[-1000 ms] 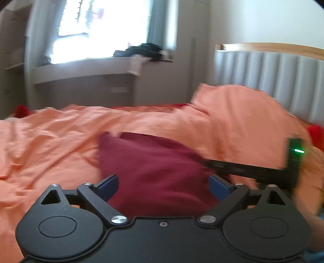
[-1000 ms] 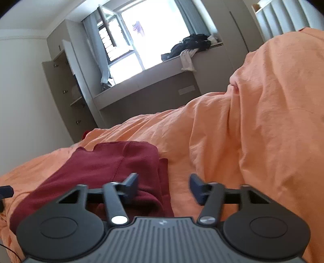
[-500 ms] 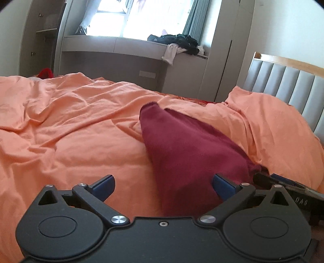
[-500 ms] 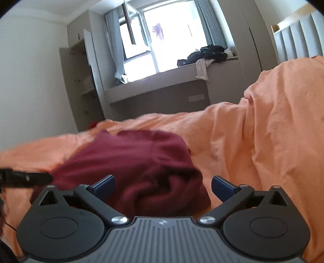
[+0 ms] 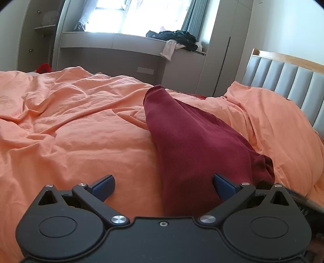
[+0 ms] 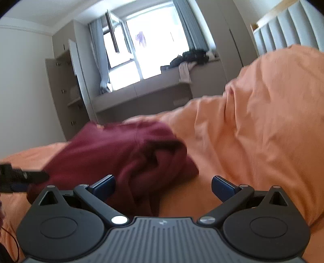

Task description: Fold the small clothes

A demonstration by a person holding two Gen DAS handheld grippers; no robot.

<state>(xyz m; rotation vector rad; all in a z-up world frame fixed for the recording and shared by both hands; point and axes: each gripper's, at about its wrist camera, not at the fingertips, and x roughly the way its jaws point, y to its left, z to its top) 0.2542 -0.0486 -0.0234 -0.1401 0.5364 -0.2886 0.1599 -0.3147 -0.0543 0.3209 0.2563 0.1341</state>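
Bright window (image 5: 113, 16), grey headboard (image 5: 283, 81)

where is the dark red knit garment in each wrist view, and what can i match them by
Left wrist: the dark red knit garment lies right of centre on the orange bedsheet, running from mid-frame down to the camera.
Right wrist: the garment lies left of centre, bunched and blurred.
Shared landmark: the pile of dark clothes on the window ledge, upper middle in the left wrist view, upper right of centre in the right.

Home bedroom: bed (image 5: 81, 131), headboard (image 5: 283, 81), wardrobe (image 6: 66, 97)
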